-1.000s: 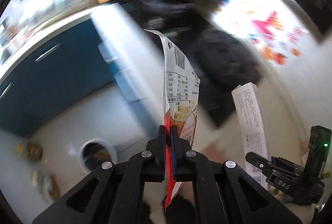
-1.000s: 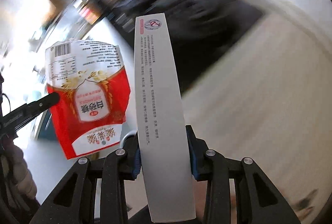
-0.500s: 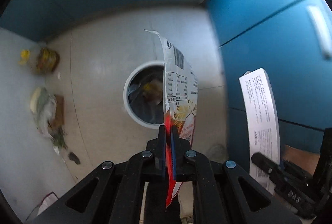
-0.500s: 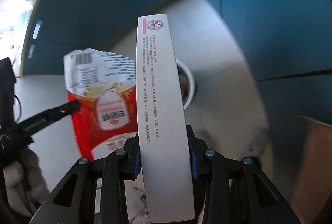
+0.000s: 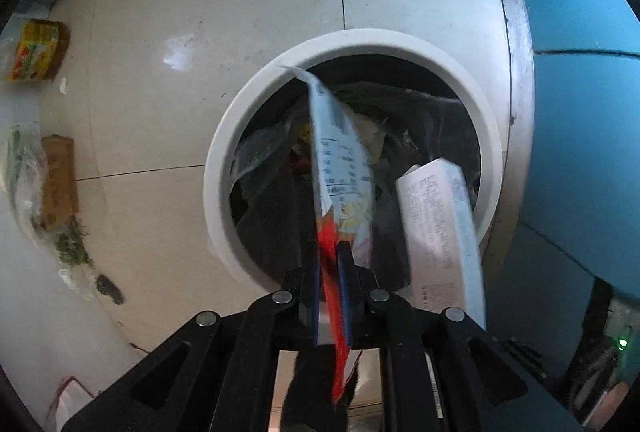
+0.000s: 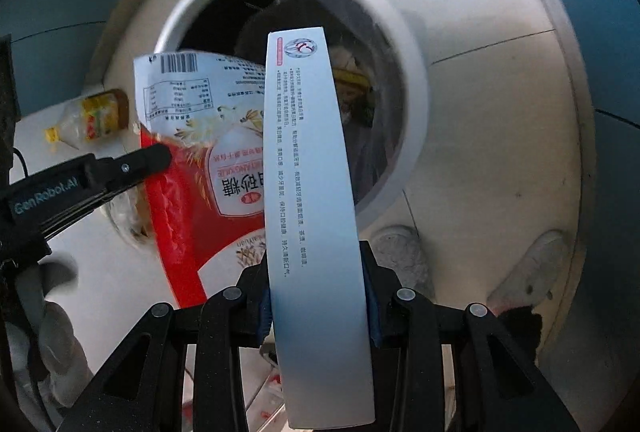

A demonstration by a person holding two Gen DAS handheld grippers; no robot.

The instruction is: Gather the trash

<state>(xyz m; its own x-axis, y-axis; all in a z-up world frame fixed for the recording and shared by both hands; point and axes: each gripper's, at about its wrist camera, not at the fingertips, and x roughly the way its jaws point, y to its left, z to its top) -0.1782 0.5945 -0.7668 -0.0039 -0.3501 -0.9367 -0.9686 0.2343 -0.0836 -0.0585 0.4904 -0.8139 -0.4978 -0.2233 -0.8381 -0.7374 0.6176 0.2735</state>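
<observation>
Left wrist view | my left hand-held gripper (image 5: 329,260) pinches red snack wrapper (image 5: 340,168), long axis pointing ahead into trash bin (image 5: 224,168) | right hand-held gripper (image 6: 316,284) clamps white carton (image 6: 316,192), bin mouth directly beyond | release both.

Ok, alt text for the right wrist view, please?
The right gripper clamps a long white printed carton above a round white trash bin partly full of rubbish. Beside it, the left gripper pinches a red-and-white snack bag.
</observation>
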